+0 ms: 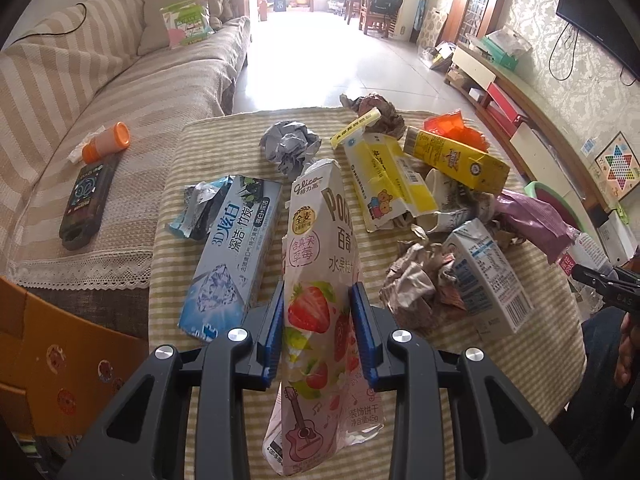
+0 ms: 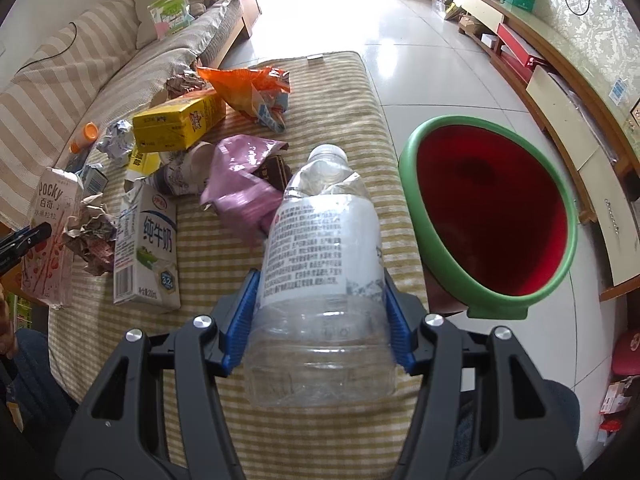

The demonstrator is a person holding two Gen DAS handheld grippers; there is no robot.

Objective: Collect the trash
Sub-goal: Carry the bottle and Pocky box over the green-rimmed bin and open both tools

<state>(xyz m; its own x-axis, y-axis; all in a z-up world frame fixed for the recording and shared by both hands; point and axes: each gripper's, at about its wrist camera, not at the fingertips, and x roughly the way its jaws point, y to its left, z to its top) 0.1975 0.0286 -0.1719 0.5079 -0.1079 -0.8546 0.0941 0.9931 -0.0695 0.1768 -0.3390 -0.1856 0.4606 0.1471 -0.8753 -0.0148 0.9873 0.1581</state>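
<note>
Trash covers the striped table. Nearest, the left gripper clamps a pink Pocky box, marked Glico, its long axis pointing away. The right gripper clamps a clear bottle, cap far, label text too small to read. Farther left stands a milk carton; beyond, a yellow box. A green-rimmed red bin sits right of the table, its base hidden.

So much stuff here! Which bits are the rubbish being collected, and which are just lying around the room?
Part of the job:
- pink strawberry Pocky box, in the left hand-held gripper
- clear plastic bottle, in the right hand-held gripper
- white milk carton
- yellow drink carton
- green-rimmed red bin

Just lying about:
- orange-capped tube on the sofa
- wall-mounted television
</note>
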